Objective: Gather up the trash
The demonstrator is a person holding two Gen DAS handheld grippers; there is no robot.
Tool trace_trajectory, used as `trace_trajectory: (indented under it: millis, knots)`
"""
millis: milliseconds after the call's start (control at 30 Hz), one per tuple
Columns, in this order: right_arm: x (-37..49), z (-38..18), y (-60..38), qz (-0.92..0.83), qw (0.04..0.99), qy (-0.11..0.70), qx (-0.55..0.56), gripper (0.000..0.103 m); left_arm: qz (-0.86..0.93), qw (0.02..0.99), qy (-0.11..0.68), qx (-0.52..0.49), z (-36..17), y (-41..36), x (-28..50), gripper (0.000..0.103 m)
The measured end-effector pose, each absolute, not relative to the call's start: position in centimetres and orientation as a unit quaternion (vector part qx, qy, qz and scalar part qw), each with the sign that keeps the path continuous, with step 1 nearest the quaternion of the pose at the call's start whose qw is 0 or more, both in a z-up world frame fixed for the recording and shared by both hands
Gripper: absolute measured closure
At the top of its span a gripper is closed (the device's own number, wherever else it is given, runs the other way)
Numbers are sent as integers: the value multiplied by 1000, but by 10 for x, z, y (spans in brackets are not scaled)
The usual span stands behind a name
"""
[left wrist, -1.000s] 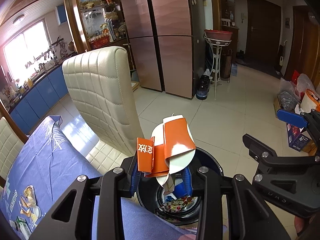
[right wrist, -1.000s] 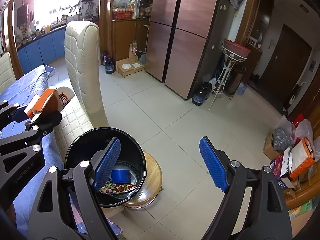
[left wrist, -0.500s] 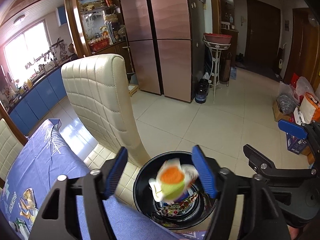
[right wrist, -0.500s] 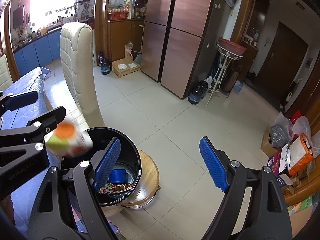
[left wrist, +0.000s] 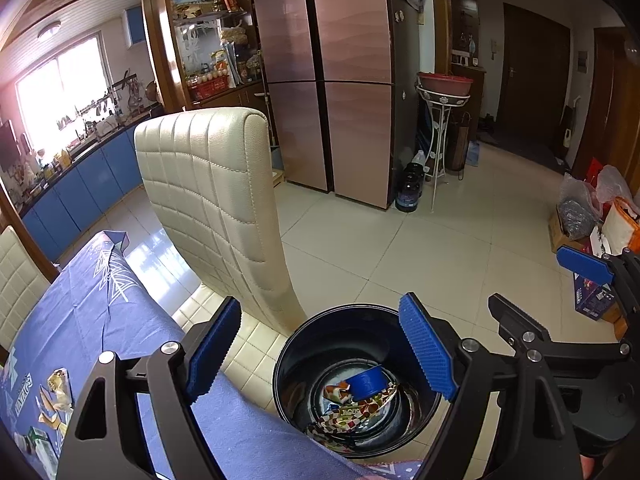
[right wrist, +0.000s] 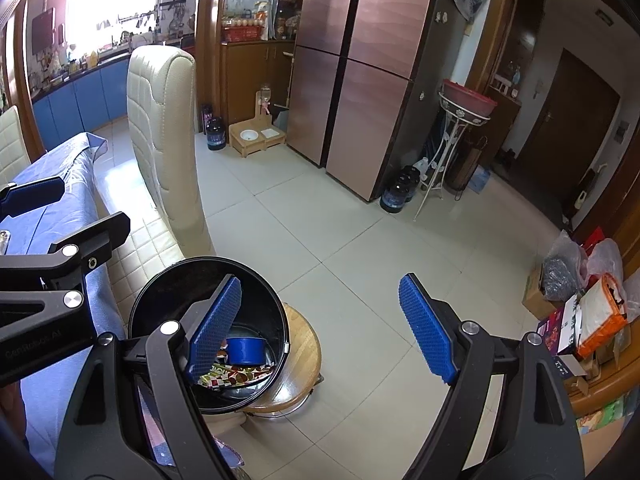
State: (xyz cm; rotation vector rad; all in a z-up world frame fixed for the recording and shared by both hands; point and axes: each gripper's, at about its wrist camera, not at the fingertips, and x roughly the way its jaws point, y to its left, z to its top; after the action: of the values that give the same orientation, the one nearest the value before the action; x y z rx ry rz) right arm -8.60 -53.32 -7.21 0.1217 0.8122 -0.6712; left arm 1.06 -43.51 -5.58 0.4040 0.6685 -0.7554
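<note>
A black trash bin (left wrist: pixel 298 346) stands on a round wooden stool (right wrist: pixel 304 364) beside the blue-clothed table (left wrist: pixel 80 320). It also shows in the right wrist view (right wrist: pixel 160 292). Inside lie a blue cup (left wrist: pixel 366 384) and patterned wrappers (left wrist: pixel 352 412). My left gripper (left wrist: pixel 320 352) is open and empty, right above the bin's near rim. My right gripper (right wrist: pixel 320 332) is open and empty, above the bin's right side and the floor. More wrappers (left wrist: pixel 52 396) lie on the table at the lower left.
A cream padded chair (left wrist: pixel 216 208) stands against the table just behind the bin. Copper fridge doors (left wrist: pixel 344 80) stand at the back. A metal plant stand (left wrist: pixel 440 132) and dark jugs (left wrist: pixel 408 196) are beside it. Bags and boxes (right wrist: pixel 584 308) sit at the right.
My left gripper held an orange and white folded carton over the bin, then opened. The carton fell into the bin and is out of sight now. My right gripper stayed open.
</note>
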Motion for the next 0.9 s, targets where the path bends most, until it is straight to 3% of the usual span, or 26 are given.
trace_trajectory:
  millis: [433,900]
  knots:
    - [-71,-66,-518,-298,871,389,43,22,-334,868,319,181,-50,-411,22,24]
    - [-20,-65,-463,-225,893,390,15,14,-248,894,343,149,-55,-328,62,24]
